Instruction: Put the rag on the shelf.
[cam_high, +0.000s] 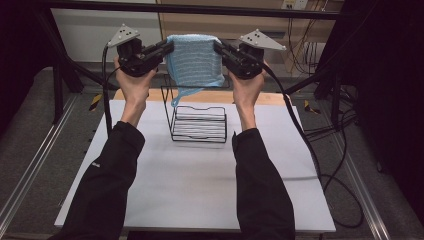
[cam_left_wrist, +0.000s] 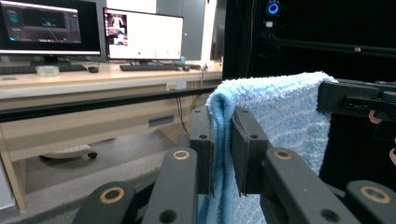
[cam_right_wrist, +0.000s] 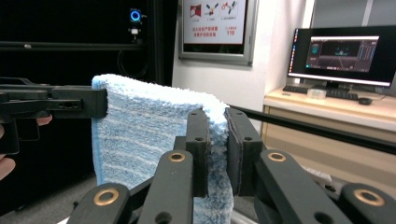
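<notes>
1. Nearest, we note two black sleeves (cam_high: 105, 190) coming in from the bottom of the high view, forearms raised over the pale counter (cam_high: 190, 185).
2. Further out on the counter stands a black wire rack (cam_high: 199, 123), upright, beyond the bare middle of the surface.
3. Above the rack, we record a light blue towel (cam_high: 195, 61) held in the air, stretched between the two grippers and hanging down; a thin loose edge trails toward the rack's top wire, and we cannot tell whether it touches.
4. Left gripper (cam_high: 165, 48): in its own view the jaws are clamped narrow on the towel's folded upper corner, cloth pinched between the pads (cam_left_wrist: 222, 140).
5. Right gripper (cam_high: 220, 48): likewise the jaws are closed tight on the opposite upper corner (cam_right_wrist: 215, 140), the towel draping from there toward the other gripper.
6. Farthest, we see a wooden desk (cam_left_wrist: 70, 81) with monitors (cam_left_wrist: 142, 35) and keyboards, and a dark frame bar (cam_high: 190, 8) across the top.
</notes>
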